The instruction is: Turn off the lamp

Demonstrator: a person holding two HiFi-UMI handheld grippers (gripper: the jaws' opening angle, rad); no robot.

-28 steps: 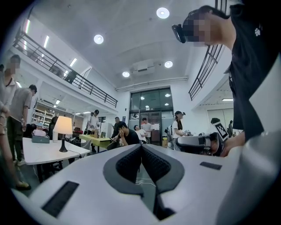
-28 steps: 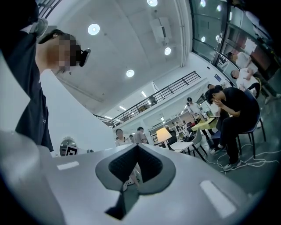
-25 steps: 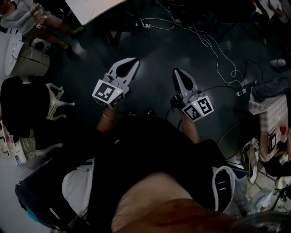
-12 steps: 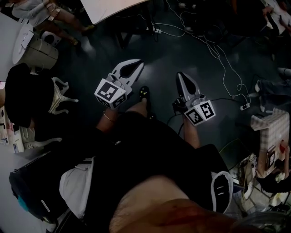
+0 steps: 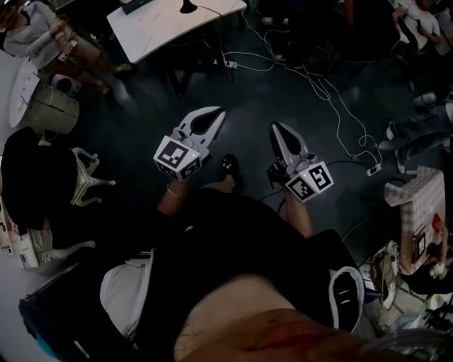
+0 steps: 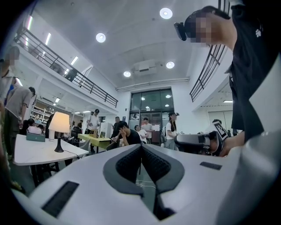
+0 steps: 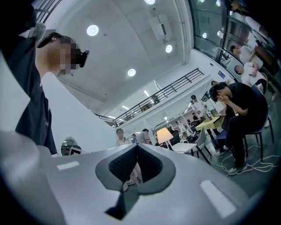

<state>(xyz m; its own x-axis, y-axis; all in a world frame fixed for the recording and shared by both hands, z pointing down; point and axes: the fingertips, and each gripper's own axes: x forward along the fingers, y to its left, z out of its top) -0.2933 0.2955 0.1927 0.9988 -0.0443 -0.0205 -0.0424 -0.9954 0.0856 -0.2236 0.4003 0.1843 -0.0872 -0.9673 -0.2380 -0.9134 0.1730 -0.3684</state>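
Note:
The lamp has a lit cream shade on a thin dark stem. It stands on a white table far off at the left of the left gripper view. The right gripper view shows the lamp small and distant, just right of the jaws. In the head view only the lamp's dark base shows, on the table at the top edge. My left gripper and right gripper hover side by side over the dark floor, well short of the table. Both are shut and hold nothing.
White cables and a power strip trail across the floor at right. A white chair and seated people are at left. A person in black sits at a yellow-green table. The wearer's shoe shows between the grippers.
Both grippers have moved across the floor toward the white table, which now shows more fully at the top of the head view. A shoe has stepped in between them. Both jaws stayed shut.

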